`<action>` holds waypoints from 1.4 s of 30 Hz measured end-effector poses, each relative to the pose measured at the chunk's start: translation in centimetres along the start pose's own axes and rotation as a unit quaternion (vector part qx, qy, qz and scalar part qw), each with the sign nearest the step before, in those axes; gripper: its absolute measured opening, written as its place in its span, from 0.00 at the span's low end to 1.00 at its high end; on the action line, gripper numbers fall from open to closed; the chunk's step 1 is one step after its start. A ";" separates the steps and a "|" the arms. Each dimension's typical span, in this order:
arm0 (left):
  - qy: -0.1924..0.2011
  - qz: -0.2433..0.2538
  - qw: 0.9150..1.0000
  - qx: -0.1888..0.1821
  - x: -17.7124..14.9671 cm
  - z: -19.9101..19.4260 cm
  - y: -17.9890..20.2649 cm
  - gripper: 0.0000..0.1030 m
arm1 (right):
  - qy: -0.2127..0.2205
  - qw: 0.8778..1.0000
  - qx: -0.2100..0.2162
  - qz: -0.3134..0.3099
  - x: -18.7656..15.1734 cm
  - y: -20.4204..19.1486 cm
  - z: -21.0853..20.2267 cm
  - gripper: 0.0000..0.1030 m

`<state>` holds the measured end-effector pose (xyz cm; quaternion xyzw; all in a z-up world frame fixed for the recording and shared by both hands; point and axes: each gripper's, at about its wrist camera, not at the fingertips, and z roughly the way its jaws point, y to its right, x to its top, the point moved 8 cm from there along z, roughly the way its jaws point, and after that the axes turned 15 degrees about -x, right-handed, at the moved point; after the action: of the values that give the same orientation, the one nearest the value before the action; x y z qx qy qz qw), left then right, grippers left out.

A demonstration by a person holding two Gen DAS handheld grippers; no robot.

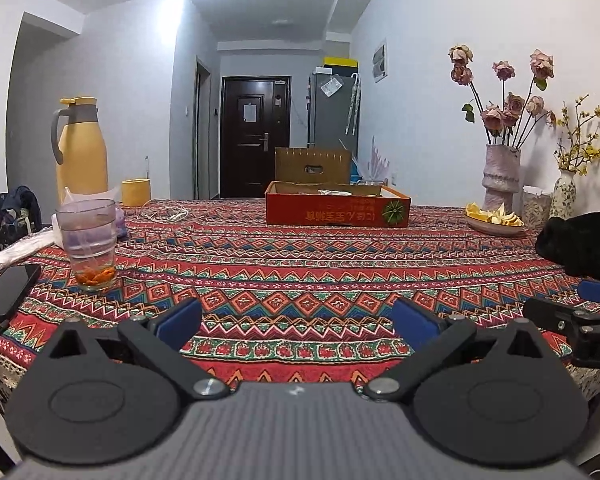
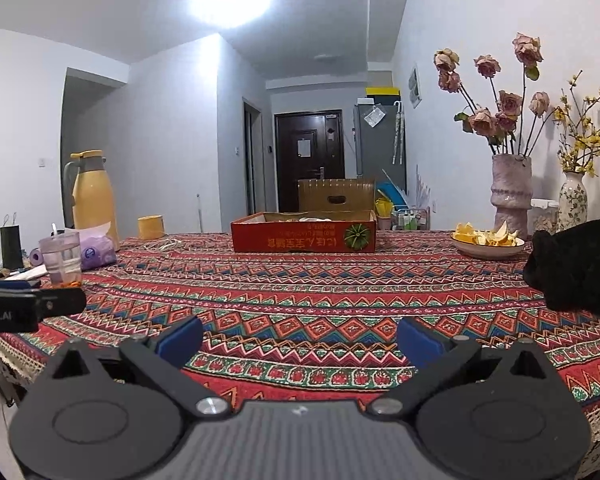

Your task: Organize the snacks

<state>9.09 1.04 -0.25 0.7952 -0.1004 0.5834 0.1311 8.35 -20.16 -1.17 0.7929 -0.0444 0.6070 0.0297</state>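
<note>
Both the left tool [image 1: 296, 316] and the right tool [image 2: 300, 340] hover spread and empty at the patterned counter's [image 1: 300, 264] near edge. Reach level toward the shallow red cardboard box [image 2: 304, 234] at the far edge; its snack contents are barely visible.

A shallow red cardboard box [image 1: 337, 210] sat open on the far middle of the bench [image 1: 300, 280], its long side facing the cameras, printed with upside-down yellow characters and a green round emblem at its right end. Inside it, something pale and crumpled [image 1: 334, 191] lay just above the rim; what it was could not be told.
</note>
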 end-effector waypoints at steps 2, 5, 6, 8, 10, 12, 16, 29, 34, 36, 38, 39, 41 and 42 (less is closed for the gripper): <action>0.000 0.000 1.000 0.000 0.0 0.0 0.0 1.00 | 0.000 1.000 -0.001 -0.002 -0.1 0.0 0.0 1.00; -0.002 -0.002 1.000 -0.001 0.0 0.0 0.0 1.00 | 0.000 1.000 -0.001 -0.004 -0.1 -0.1 0.0 1.00; -0.002 -0.002 1.000 -0.001 0.0 0.0 0.0 1.00 | 0.000 1.000 -0.001 -0.004 -0.1 -0.1 0.0 1.00; -0.001 -0.001 1.000 0.000 0.0 -0.1 0.0 1.00 | 0.001 1.000 0.001 -0.004 -0.1 -0.2 -0.1 1.00; 0.000 -0.001 1.000 -0.001 0.1 -0.1 0.1 1.00 | 0.002 1.000 0.000 -0.005 0.0 -0.2 -0.1 1.00; 0.000 0.000 1.000 0.000 0.2 -0.1 0.1 1.00 | 0.001 1.000 0.000 -0.007 -0.1 -0.2 -0.1 1.00; -0.001 0.002 1.000 0.000 0.2 -0.1 0.1 1.00 | -0.002 1.000 0.000 -0.006 -0.1 -0.3 -0.1 1.00; -0.001 0.004 1.000 -0.002 0.1 0.0 0.4 1.00 | -0.008 1.000 0.004 0.008 -0.1 0.2 0.1 1.00; 0.000 0.005 1.000 -0.002 0.2 0.0 0.4 1.00 | -0.006 1.000 0.005 0.004 -0.2 0.1 0.1 1.00; 0.000 0.005 1.000 -0.003 0.1 0.0 0.4 1.00 | -0.006 1.000 0.006 0.003 -0.2 0.0 0.1 1.00; -0.002 0.005 1.000 -0.001 0.1 0.0 0.4 1.00 | -0.007 1.000 0.005 0.002 -0.3 0.0 0.1 1.00; -0.002 0.004 1.000 -0.001 0.1 0.0 0.4 1.00 | -0.008 1.000 0.005 0.001 -0.3 0.0 0.1 1.00; -0.003 0.004 1.000 -0.001 0.1 0.0 0.4 1.00 | -0.007 1.000 0.005 0.000 -0.3 0.0 0.1 1.00; -0.002 0.004 1.000 -0.001 0.1 0.0 0.4 1.00 | -0.007 1.000 0.005 -0.001 -0.3 0.0 0.1 1.00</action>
<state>8.97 0.69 -0.07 0.7960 -0.1045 0.5821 0.1289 8.39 -20.15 -1.49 0.7973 -0.0409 0.6017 0.0262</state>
